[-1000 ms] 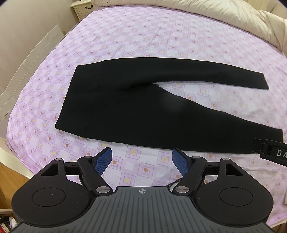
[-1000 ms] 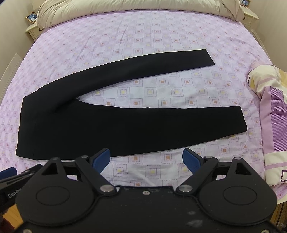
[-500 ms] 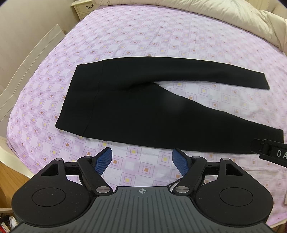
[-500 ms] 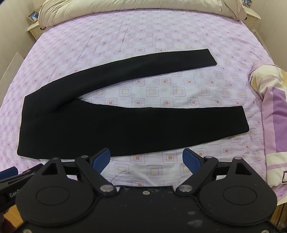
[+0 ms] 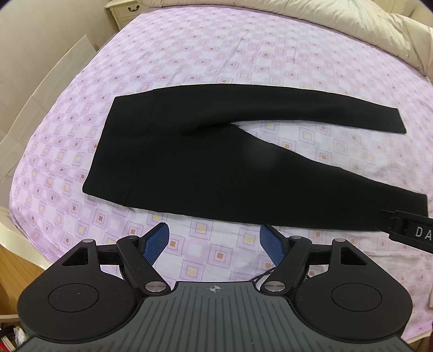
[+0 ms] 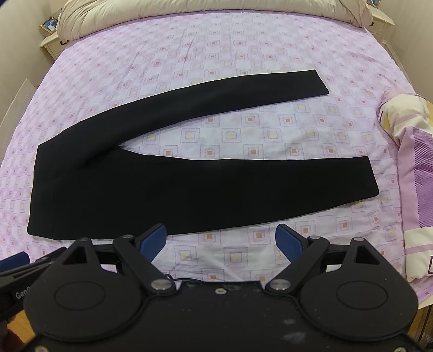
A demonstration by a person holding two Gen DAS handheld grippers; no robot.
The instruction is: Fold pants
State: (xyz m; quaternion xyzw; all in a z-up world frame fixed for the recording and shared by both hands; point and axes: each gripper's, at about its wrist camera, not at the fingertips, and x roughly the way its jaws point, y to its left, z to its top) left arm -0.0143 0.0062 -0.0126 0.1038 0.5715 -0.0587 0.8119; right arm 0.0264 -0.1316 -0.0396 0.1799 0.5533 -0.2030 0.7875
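Note:
Black pants (image 5: 216, 162) lie flat on a purple patterned bed sheet (image 5: 216, 54), waistband to the left and the two legs spread apart to the right. In the right wrist view the pants (image 6: 189, 186) show both leg hems at the right. My left gripper (image 5: 215, 238) hovers open above the sheet just short of the near edge of the pants, nothing between its blue pads. My right gripper (image 6: 220, 238) is likewise open and empty, near the lower leg's edge. Part of the right gripper (image 5: 406, 232) shows at the right edge of the left wrist view.
A beige duvet (image 6: 203, 8) is bunched at the head of the bed. A folded purple and cream blanket (image 6: 414, 176) lies at the bed's right side. Nightstands (image 5: 127, 10) stand by the head corners. The bed's wooden edge (image 5: 16, 241) curves at the near left.

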